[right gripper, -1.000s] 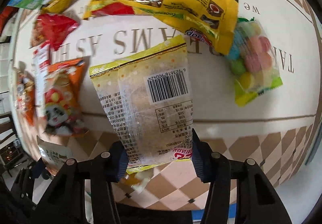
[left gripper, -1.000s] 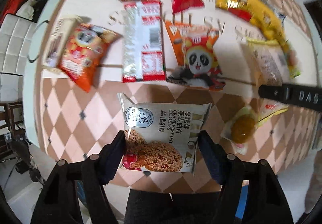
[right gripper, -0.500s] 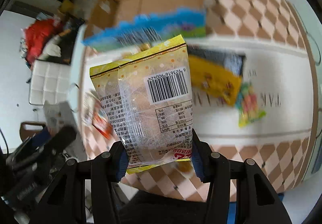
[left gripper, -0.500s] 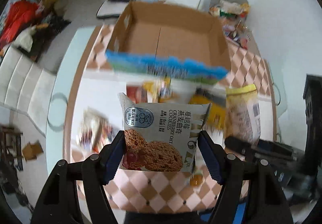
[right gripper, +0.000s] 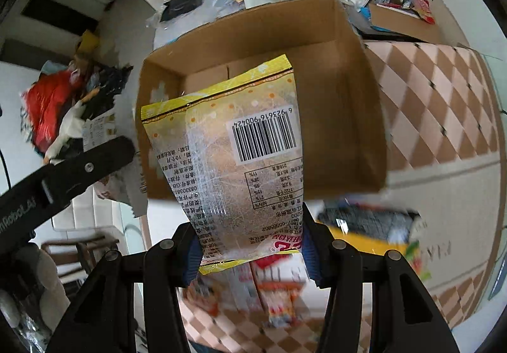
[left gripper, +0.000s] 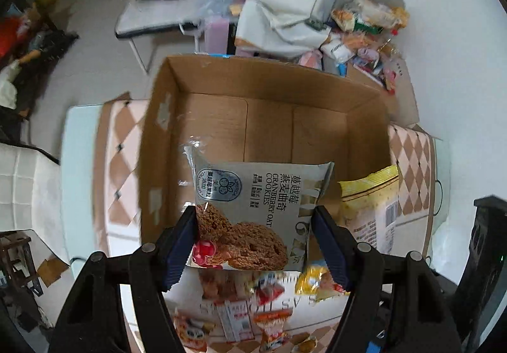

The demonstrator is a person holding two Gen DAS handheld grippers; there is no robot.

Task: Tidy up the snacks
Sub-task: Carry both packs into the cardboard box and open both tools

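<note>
My left gripper [left gripper: 253,242] is shut on a grey cranberry oat cookie packet [left gripper: 253,204] and holds it over the near edge of an open brown cardboard box [left gripper: 269,90]. My right gripper [right gripper: 250,248] is shut on a yellow clear bread packet with a barcode [right gripper: 234,159], also held in front of the same box [right gripper: 342,74]. The yellow packet also shows at the right in the left wrist view [left gripper: 374,207]. The box looks empty where its inside shows. The left gripper's arm [right gripper: 63,175] crosses the left of the right wrist view.
Several loose snack packets [left gripper: 263,315] lie on the checkered table [right gripper: 443,99] below the grippers; a yellow and black bag [right gripper: 374,226] lies right of the box. White chairs [left gripper: 25,191], a cluttered heap of snacks [left gripper: 364,36] and a bench stand behind the table.
Both grippers have lifted their packets off the table and swung up and forward, from looking down at the spread of snacks to facing the open box.
</note>
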